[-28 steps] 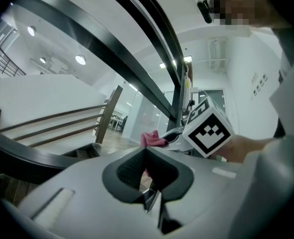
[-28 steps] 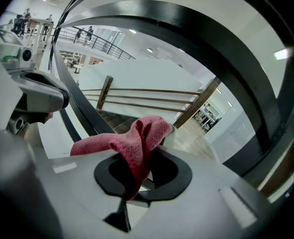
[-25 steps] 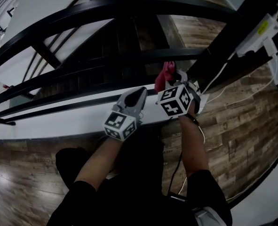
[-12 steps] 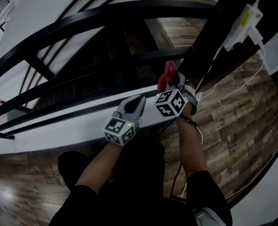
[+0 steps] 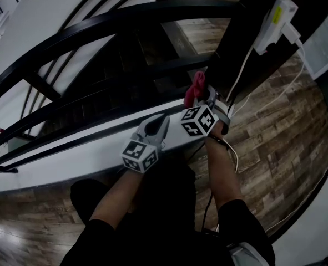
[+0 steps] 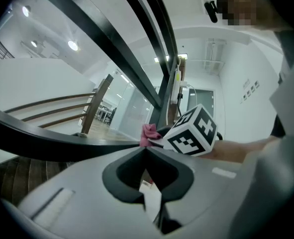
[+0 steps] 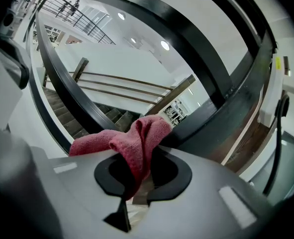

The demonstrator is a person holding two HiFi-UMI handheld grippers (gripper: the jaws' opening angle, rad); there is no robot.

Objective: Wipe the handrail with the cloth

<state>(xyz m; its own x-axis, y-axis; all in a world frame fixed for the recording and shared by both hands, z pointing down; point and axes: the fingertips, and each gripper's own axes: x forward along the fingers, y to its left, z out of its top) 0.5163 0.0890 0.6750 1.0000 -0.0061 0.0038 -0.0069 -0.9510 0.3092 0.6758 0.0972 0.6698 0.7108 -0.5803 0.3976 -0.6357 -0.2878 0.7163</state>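
Your right gripper (image 7: 139,161) is clamped shut on the red cloth (image 7: 137,136). 1 fold is pinched between its 2 jaws, and the rest bunches up above them and spills out on the side away from the black post (image 5: 247,32). The cloth is crumpled, a single red colour, with a nubby weave. Its top fold sits at the lower part of the post. You cannot tell whether it presses on the post or only lies just beside it.

Your left gripper (image 6: 147,151) has its jaws brought together with nothing between them. It hovers just beside the right gripper, on the side away from the post, over the white ledge (image 5: 97,148). It touches no rail.

The handrail (image 5: 125,18), a broad black curved bar, runs in to the post well apart from the cloth. Thinner black rails (image 5: 169,65) cross between the handrail and the ledge, and dark stair treads show behind them. A white power strip (image 5: 274,15) hangs on the post. Its white cable (image 5: 238,76) trails down the post to the wood floor (image 5: 280,126) near the post's foot.
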